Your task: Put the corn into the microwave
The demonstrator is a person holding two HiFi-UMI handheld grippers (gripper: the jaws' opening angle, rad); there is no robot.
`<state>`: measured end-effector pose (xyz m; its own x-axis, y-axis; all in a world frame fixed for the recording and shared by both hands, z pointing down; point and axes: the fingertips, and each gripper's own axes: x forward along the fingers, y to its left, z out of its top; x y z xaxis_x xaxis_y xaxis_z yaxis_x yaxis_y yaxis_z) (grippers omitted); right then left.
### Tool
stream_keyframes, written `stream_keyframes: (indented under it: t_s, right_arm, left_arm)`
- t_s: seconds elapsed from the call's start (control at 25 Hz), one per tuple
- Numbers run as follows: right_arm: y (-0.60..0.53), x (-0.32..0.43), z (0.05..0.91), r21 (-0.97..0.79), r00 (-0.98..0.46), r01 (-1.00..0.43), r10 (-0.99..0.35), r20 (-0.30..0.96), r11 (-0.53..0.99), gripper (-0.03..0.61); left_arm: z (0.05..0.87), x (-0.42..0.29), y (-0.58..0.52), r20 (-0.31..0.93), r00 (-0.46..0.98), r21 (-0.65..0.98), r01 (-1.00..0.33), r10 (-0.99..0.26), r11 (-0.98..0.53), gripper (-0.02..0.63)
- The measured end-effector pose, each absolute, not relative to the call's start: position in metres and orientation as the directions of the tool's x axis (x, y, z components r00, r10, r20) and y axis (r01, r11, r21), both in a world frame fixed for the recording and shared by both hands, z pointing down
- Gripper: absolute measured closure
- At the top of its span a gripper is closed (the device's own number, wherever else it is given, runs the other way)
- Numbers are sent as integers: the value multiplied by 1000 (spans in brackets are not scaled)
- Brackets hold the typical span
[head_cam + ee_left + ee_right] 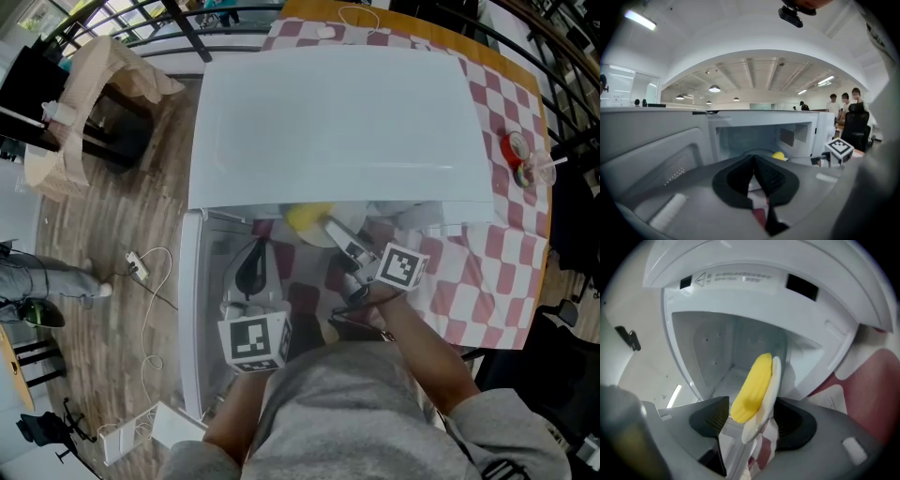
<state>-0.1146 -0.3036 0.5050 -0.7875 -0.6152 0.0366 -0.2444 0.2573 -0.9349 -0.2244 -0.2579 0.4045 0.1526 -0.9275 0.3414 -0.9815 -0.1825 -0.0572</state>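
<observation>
We see the microwave (337,122) standing on the table (511,239), with its door (651,140) swung open to the left. The corn (752,387) lies on a small white plate (774,376). The plate sits just inside the chamber, near the front edge of its floor and toward the right wall.

The right gripper (752,420) points level into the opening. Its fingers stand apart, one on each side of the plate, and we see no pad pressing on it, so we judge that the plate rests on the chamber floor by itself. The plate looks tilted in the right gripper view only because this gripper is rolled.

The left gripper (754,164) hangs in front of the opening, beside the door. Its fingers are closed together with nothing between them, and we think it is kept there for the door.

In our judgement the corn is placed. What remains is to draw the right gripper out without catching the plate rim, then to close the door.
</observation>
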Motion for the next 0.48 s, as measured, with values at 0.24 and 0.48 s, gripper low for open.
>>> stream_keyframes:
  t_s: [0.24, 0.48]
  right_arm:
    - [-282, -118, 508, -711, -826, -492, -528, 198, 502, 181]
    - [-267, -85, 525, -398, -694, -719, -616, 373, 570, 163]
  left_arm:
    - [405, -223, -258, 339, 148, -65, -982, -929, -180, 604]
    - [403, -220, -258, 338, 151, -79, -979, -929, -188, 604]
